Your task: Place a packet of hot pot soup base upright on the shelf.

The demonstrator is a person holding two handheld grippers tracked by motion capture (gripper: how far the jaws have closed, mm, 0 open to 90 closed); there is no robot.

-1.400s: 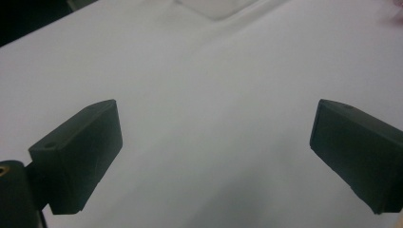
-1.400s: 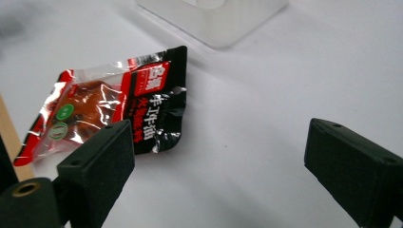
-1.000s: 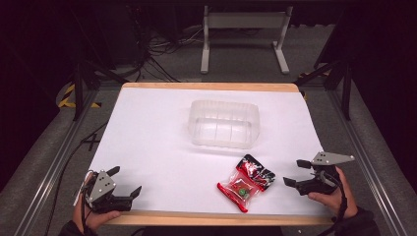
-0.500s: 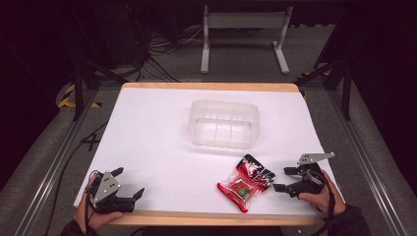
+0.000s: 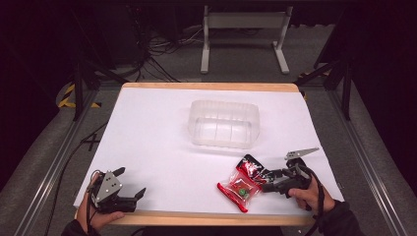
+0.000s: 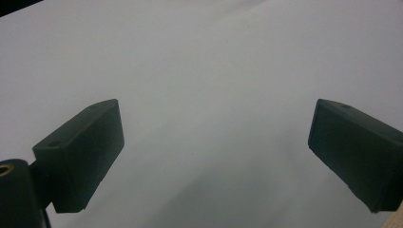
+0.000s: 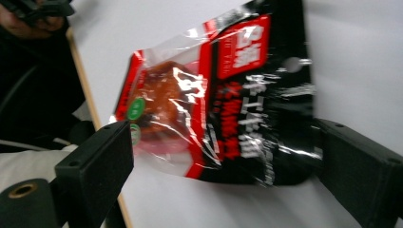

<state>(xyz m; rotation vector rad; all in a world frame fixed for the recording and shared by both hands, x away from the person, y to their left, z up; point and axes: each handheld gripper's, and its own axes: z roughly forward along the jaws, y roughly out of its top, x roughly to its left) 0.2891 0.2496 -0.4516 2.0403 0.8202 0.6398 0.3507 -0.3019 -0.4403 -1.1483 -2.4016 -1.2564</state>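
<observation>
Nearby, clear tub, snack packet beside right tool

Snack packet print motion-blurred; top corner cut off by edge.

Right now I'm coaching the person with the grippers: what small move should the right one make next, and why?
Probably ease the right gripper slightly forward, then close. Its jaws stand open on either side of the red-and-black snack packet, whose near edge lies between them, flat on the white table.
</observation>
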